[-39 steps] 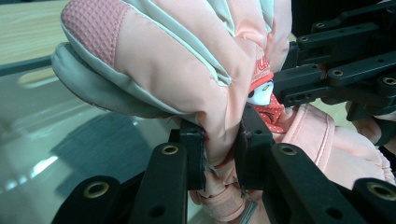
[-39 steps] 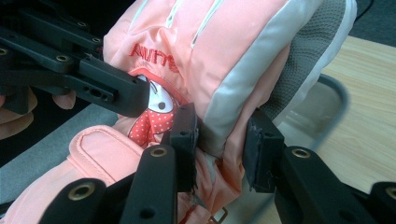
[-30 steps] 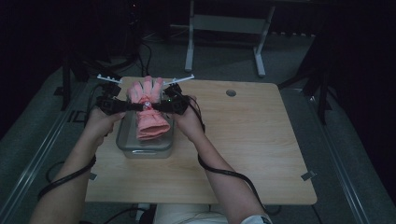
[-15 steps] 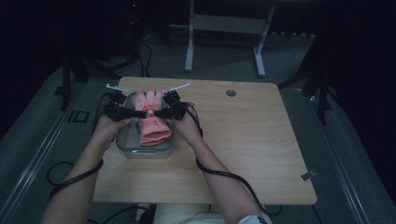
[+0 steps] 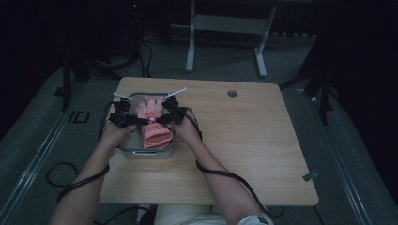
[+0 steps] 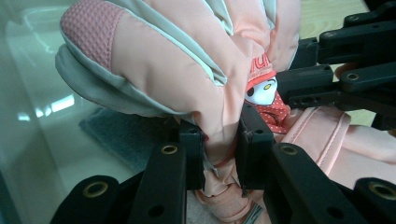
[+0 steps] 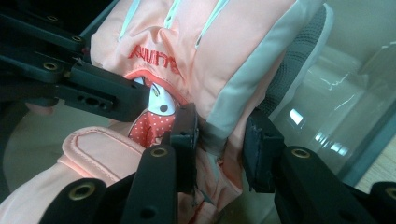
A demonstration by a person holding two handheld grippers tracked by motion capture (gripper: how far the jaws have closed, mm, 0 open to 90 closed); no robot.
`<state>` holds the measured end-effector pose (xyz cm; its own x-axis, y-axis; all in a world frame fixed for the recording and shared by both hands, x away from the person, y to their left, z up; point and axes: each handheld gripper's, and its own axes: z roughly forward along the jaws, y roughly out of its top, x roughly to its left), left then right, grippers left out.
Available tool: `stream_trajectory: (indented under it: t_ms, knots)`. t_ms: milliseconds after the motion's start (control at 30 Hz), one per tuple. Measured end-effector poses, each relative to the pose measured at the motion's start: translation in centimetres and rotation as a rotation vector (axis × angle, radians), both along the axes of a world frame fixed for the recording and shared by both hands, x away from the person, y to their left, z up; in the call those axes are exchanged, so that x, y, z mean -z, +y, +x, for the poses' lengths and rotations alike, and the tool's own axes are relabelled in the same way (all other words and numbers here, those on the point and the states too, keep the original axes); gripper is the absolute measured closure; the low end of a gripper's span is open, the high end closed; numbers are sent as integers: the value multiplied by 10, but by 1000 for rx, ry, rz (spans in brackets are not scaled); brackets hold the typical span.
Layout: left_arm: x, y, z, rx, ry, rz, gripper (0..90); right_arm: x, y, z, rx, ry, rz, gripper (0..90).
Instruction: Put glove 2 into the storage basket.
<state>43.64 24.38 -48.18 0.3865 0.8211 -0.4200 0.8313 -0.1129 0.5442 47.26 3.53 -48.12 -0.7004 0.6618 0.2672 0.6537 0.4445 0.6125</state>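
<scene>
High view: wooden table (image 5: 244, 154) on grey floor (image 5: 42, 140), dark room.

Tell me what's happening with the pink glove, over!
Left gripper shut on pink glove. Right gripper pinching its other side. Glove over clear box, partly inside. Nothing in the way.

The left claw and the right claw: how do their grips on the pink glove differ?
The left claw pinches a thin pink fold of the pink glove, its jaws nearly together; the right claw clamps the glove's thicker grey edge, jaws wider apart. They hold it from opposite sides. Both are shut on the glove, over the clear container.
</scene>
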Motion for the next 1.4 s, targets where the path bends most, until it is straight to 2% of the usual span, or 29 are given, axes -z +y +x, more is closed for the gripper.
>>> stream_trajectory:
  t_ms: [167, 233, 333, 467, 533, 633, 967, 1133, 1400]
  knots:
    - [2, -2, 2, -27, 22, 26, 719, 3, 2, 3, 0, 2, -7, 667]
    - [3, -4, 4, -53, 30, 53, 659, 5, 3, 5, 2, 10, -21, 648]
    - [2, -5, 5, -83, 10, 105, 545, 5, 3, 9, 18, 14, -25, 590]
    - [2, -6, 5, -90, -9, 143, 453, 5, 5, 12, 22, 15, -36, 545]
    - [1, -3, 4, -108, -12, 122, 445, 3, 3, 15, 22, 29, -23, 532]
    - [-1, 0, 3, -119, -23, 101, 422, -1, 2, 17, 12, 19, -20, 515]
    - [-14, 5, 0, -134, -67, 80, 403, -20, -2, 16, -9, -10, 16, 503]
    - [-21, 5, -2, -127, -87, 61, 403, -27, -5, 14, -16, -12, 41, 496]
    - [-33, -5, -11, -90, -139, 43, 403, -38, -11, 8, -33, -43, 77, 495]
